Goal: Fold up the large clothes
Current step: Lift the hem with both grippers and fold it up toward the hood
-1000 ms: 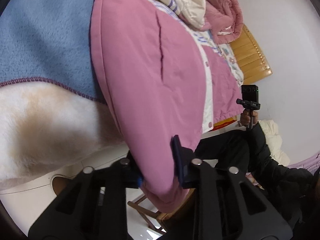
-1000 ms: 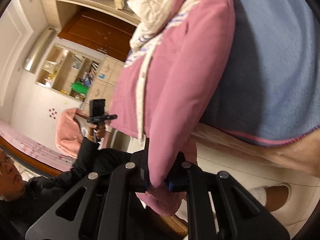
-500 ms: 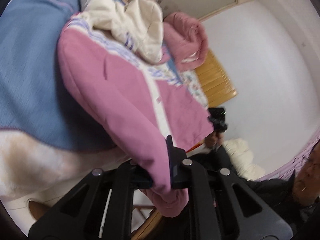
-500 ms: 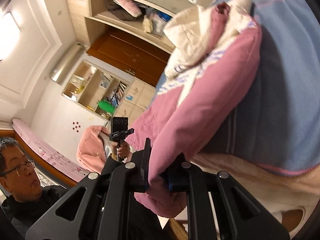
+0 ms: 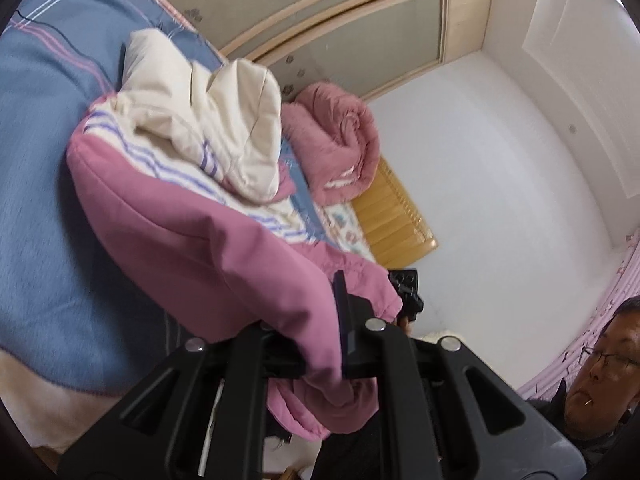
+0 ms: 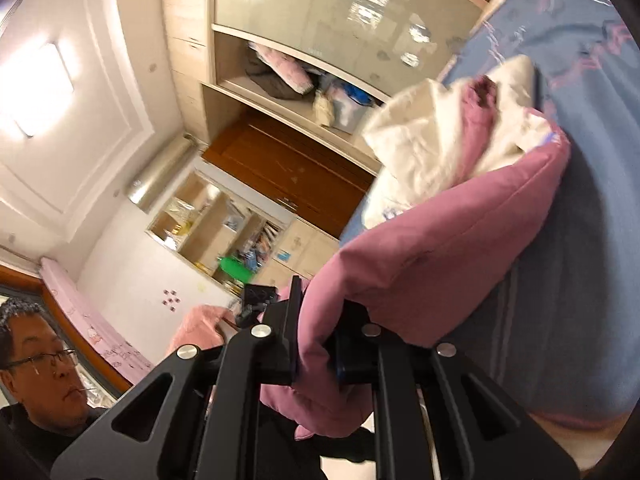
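We can read no text, label, brand or number in either view; the small printed marks on the wardrobe doors (image 5: 352, 20) are too blurred to make out.

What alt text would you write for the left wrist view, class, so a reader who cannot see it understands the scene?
The left gripper is shut on the hem of a pink jacket whose cream hood lies further up a blue blanket. Beyond it sits a rolled pink blanket by a wooden headboard, and a person watches from the lower right.
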{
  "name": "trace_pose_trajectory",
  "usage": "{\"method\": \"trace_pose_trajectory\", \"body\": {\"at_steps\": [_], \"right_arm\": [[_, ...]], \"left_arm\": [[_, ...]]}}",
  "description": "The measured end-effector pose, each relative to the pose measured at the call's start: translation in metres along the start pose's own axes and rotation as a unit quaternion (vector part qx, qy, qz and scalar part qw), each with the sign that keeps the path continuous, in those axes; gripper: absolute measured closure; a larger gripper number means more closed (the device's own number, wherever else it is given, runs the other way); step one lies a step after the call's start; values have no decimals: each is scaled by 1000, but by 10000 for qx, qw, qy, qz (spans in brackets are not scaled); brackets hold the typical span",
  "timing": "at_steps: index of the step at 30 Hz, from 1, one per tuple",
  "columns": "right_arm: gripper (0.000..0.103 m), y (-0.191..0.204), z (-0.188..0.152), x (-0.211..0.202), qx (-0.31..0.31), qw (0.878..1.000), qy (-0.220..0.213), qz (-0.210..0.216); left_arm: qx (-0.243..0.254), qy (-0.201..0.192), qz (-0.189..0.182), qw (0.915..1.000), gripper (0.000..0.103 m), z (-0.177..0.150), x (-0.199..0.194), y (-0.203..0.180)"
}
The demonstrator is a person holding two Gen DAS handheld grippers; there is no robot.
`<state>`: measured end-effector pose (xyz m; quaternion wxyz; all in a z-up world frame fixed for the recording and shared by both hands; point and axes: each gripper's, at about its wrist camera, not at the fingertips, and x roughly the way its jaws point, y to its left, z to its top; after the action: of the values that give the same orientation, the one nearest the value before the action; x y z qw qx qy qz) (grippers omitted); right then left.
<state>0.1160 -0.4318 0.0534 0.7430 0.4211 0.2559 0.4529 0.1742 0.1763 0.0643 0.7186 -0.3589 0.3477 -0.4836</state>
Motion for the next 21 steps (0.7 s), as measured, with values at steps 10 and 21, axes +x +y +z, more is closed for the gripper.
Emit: {"method": "trace_pose_trajectory", "body": {"at_steps": [10, 21], "right_arm": [[91, 3, 31, 34, -285, 9982, -398, 356], [91, -10, 72, 47, -300, 9909, -1069, 763]], "left_arm": [[192, -474, -135, 9986, 93, 21, 10, -10], [95, -1154, -583, 9916, 93, 63, 13, 2]]}}
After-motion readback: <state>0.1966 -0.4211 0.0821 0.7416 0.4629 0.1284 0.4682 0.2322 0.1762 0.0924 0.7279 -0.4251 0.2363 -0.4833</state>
